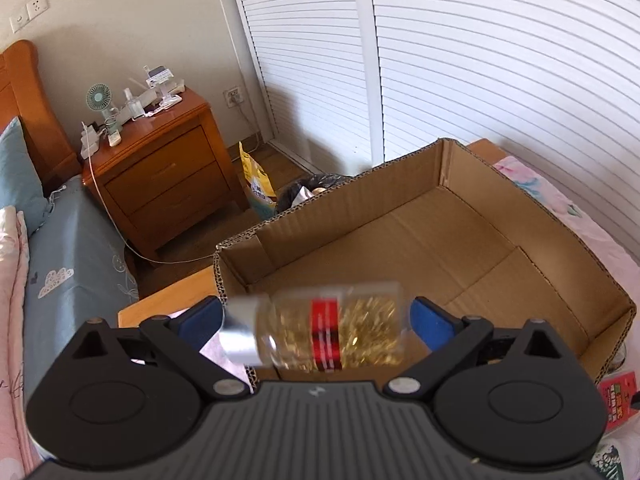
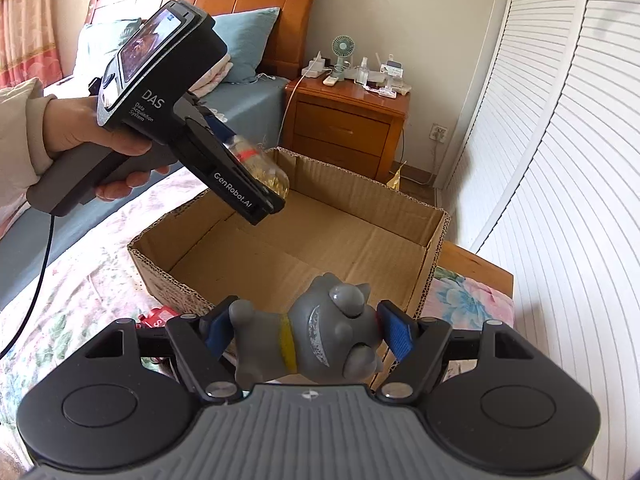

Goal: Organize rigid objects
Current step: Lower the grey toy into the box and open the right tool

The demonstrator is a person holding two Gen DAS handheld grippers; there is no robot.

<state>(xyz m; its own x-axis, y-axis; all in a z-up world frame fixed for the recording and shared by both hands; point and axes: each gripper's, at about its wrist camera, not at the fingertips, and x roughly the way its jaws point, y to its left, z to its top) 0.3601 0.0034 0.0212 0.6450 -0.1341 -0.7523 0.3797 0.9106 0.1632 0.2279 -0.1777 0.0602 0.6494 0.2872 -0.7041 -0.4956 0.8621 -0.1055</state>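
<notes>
My left gripper [image 1: 316, 320] is shut on a clear bottle [image 1: 320, 330] with a silver cap, a red label and gold bits inside. It holds the bottle sideways above the near left corner of an open cardboard box [image 1: 440, 240]. In the right wrist view the left gripper [image 2: 256, 184] and the bottle [image 2: 260, 170] hang over the box [image 2: 304, 240]. My right gripper [image 2: 308, 330] is shut on a grey toy figure [image 2: 320, 332] with a yellow band, just above the box's near edge.
The box lies on a bed with a floral sheet [image 2: 80, 280]. A wooden nightstand [image 1: 160, 168] with a fan and small items stands beyond. A white slatted wardrobe [image 1: 480, 60] is on the right. A red packet [image 1: 618, 404] lies beside the box.
</notes>
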